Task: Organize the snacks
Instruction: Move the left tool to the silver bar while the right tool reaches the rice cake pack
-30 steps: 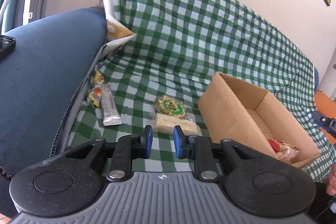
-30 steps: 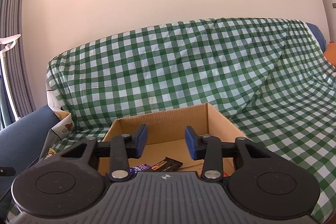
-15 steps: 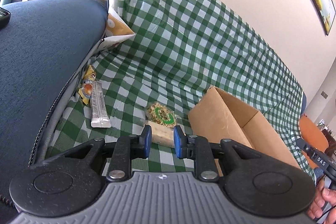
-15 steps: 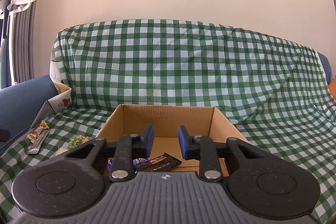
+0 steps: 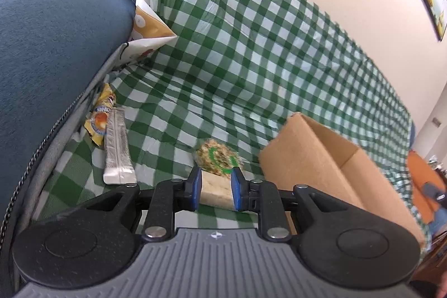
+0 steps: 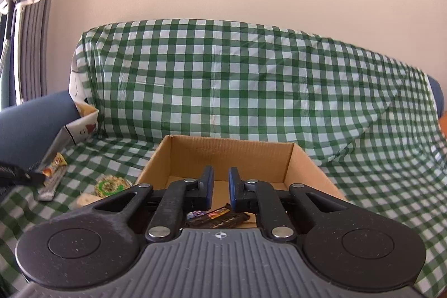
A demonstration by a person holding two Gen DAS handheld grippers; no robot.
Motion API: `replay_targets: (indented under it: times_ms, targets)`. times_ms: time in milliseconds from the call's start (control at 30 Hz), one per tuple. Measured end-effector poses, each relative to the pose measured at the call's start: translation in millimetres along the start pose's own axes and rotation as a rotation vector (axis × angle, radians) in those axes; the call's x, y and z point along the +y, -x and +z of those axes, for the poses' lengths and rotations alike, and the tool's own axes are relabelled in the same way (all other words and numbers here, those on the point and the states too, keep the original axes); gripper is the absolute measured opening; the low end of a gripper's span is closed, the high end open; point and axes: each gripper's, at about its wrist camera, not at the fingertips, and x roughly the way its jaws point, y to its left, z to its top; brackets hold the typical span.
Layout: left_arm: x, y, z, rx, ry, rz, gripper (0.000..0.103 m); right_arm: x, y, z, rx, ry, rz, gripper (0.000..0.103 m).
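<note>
Since the earlier frame the left gripper [image 5: 213, 187] has dropped closer to the seat, so the pale bar [image 5: 216, 190] now shows right in the gap between its fingers, and the right gripper [image 6: 220, 190] has drawn its jaws in from a wider stance.

Left jaws stand slightly apart with nothing pinched; whether the pads reach the bar yet I cannot tell. Right jaws are closed down to a narrow slit, empty, hovering over the box [image 6: 232, 148], where a dark bar [image 6: 218, 217] already lies on the floor of it.

On the checked cloth [image 5: 251, 46], left of the box [image 5: 304, 152], lie the pale bar, a round green-printed cake [image 5: 218, 157] just behind it, a silver stick [image 5: 117, 147] and a yellow packet [image 5: 99, 116] against the blue armrest [image 5: 50, 52].

All look light and film-wrapped, so probably slippery and crinkly. The pale bar and round cake seem crumbly; a firm squeeze could break them. Best hold is likely across the bar's short width near its middle, pads flat on the long sides. The soft cushion beneath will give, so pressing down helps little.
</note>
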Motion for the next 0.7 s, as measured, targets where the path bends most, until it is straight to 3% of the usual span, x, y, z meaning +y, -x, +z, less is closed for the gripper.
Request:
replay_targets:
  times_ms: [167,267,433,533,567,600,700]
  targets:
    - [6.2,-14.3,1.6,-0.037,-0.02,0.086,0.023,32.6,-10.0,20.8,0.056,-0.09,0.134,0.011]
    - [16.8,-18.1,4.1,-0.063,0.014,0.15,0.023,66.9,-25.6,28.7,0.099,-0.119,0.219,0.012]
    - [33.7,-16.1,9.7,-0.114,0.079,0.237,0.023,129.1,-65.9,27.6,0.19,-0.156,0.288,0.015]
    - [40.1,-17.1,11.0,-0.11,0.099,0.249,0.023,160.1,-97.8,17.2,0.286,-0.177,0.258,0.03]
    - [41.9,-18.2,11.3,-0.105,0.103,0.252,0.023,167.3,-110.7,13.3,0.318,-0.199,0.236,0.04]
    - [43.5,-19.1,11.5,-0.101,0.107,0.257,0.023,172.5,-122.9,8.5,0.348,-0.225,0.208,0.049]
    - [49.1,-24.9,11.0,-0.079,0.117,0.283,0.023,178.0,-163.1,-8.6,0.477,-0.337,0.068,0.064]
